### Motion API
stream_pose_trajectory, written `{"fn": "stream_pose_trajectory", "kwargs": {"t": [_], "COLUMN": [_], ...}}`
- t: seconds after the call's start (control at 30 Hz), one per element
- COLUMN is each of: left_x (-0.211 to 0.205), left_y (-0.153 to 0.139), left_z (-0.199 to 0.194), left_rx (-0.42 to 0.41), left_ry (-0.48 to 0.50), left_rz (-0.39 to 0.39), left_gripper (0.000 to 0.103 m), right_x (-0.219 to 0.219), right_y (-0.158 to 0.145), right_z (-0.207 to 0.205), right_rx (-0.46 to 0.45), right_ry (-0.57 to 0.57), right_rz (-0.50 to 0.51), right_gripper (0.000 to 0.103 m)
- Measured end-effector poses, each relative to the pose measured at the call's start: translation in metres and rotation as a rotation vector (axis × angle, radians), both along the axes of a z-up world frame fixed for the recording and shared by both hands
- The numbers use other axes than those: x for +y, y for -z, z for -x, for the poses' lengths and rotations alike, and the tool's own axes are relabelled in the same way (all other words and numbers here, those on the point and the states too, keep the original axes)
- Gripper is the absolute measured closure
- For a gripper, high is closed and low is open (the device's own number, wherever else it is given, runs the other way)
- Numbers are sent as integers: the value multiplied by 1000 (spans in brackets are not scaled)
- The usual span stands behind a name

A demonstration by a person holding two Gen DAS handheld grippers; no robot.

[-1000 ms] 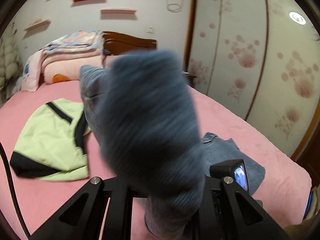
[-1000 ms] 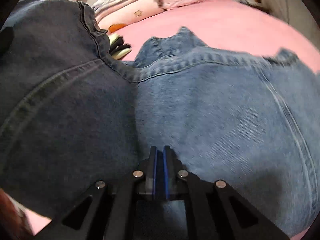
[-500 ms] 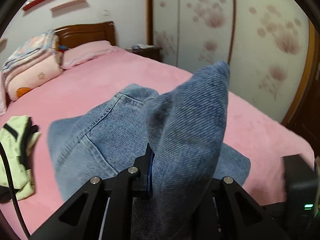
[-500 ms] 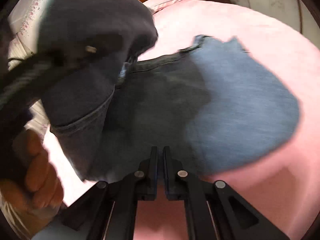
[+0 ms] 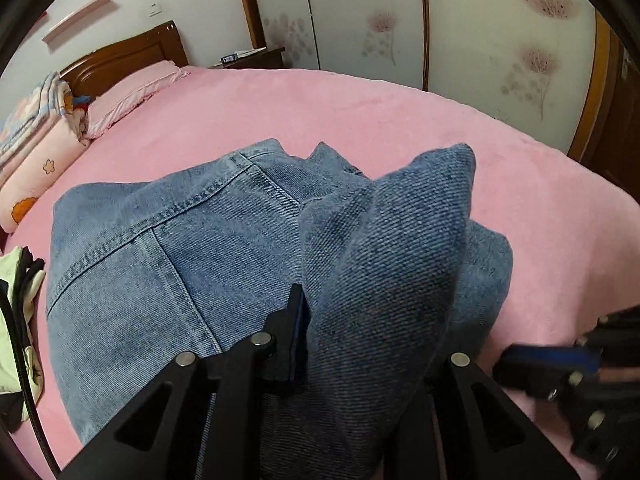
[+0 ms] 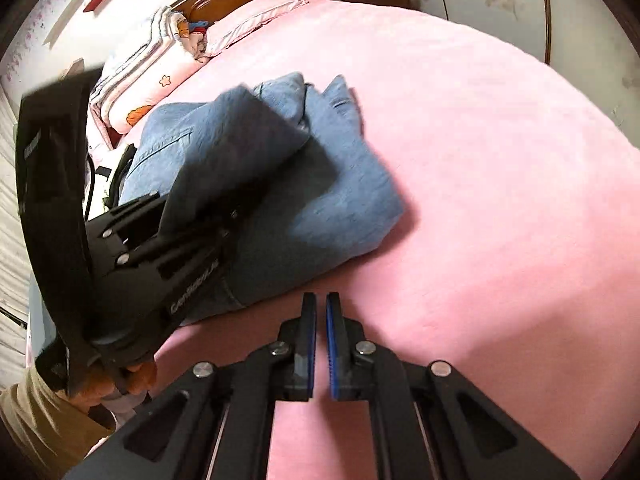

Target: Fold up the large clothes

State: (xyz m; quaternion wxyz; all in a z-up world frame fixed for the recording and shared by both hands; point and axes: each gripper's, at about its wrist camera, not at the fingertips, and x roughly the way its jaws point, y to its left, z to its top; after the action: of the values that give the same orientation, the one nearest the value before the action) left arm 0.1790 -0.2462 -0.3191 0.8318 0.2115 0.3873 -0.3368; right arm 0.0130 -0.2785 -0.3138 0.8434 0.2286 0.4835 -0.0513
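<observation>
On the pink bed, left gripper jaws clamp jeans; right gripper jaws nearly together, empty.

White lettering on black body of left gripper, just beside jeans; blurred, not legible. No other text.

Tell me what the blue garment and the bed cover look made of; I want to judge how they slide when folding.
Blue garment: denim, probably cotton. Diagonal twill ribs, faded wash and double-stitched seams show it; it looks stiff and matte. Bed cover: pink, apparently a soft fleece or plush, with a fine fuzzy, matte nap; exact fibre cannot be told. The left gripper pinches a denim fold.
</observation>
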Motion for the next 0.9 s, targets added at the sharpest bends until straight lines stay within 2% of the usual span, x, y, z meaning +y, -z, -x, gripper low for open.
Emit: {"fn": "stream_pose_trajectory", "kwargs": {"t": [0.1, 0.17, 0.23, 0.27, 0.3, 0.33, 0.37, 0.4, 0.47, 0.57, 0.67, 0.73, 0.9], "left_x": [5, 12, 23, 34, 42, 53, 66, 76, 97, 135, 169, 185, 195], "left_y": [-9, -23, -40, -55, -66, -79, -93, -103, -120, -124, -109, -94, -48], "left_z": [-4, -3, -2, 1, -1, 1, 2, 1, -2, -21, -39, -47, -67], "left_rx": [78, 119, 155, 169, 170, 168, 164, 159, 142, 137, 182, 193, 255], "left_ry": [11, 28, 31, 24, 16, 2, -20, -48, -133, -283, -430, -490, -534], "left_rz": [55, 77, 112, 143, 165, 196, 222, 234, 236, 220, 201, 197, 169], "left_gripper": [57, 52, 36, 32, 25, 20, 18, 16, 15, 15, 15, 15, 15], "right_x": [-9, -18, -28, -30, -33, -35, -38, -39, -38, -30, -22, -24, -33], "right_y": [-12, -26, -42, -48, -54, -64, -71, -78, -90, -89, -75, -66, -31], "right_z": [-3, -10, -13, -11, -14, -18, -21, -25, -40, -63, -88, -97, -128], "right_rx": [18, 34, 26, 19, 14, 6, -5, -17, -31, 12, 53, 60, 134], "right_ry": [13, 24, 31, 31, 28, 20, 10, 1, -32, -80, -106, -117, -155], "right_rz": [2, 2, -7, -16, -27, -45, -62, -78, -119, -152, -154, -164, -217], "right_gripper": [96, 96, 94, 87, 73, 64, 48, 42, 42, 41, 41, 41, 41]}}
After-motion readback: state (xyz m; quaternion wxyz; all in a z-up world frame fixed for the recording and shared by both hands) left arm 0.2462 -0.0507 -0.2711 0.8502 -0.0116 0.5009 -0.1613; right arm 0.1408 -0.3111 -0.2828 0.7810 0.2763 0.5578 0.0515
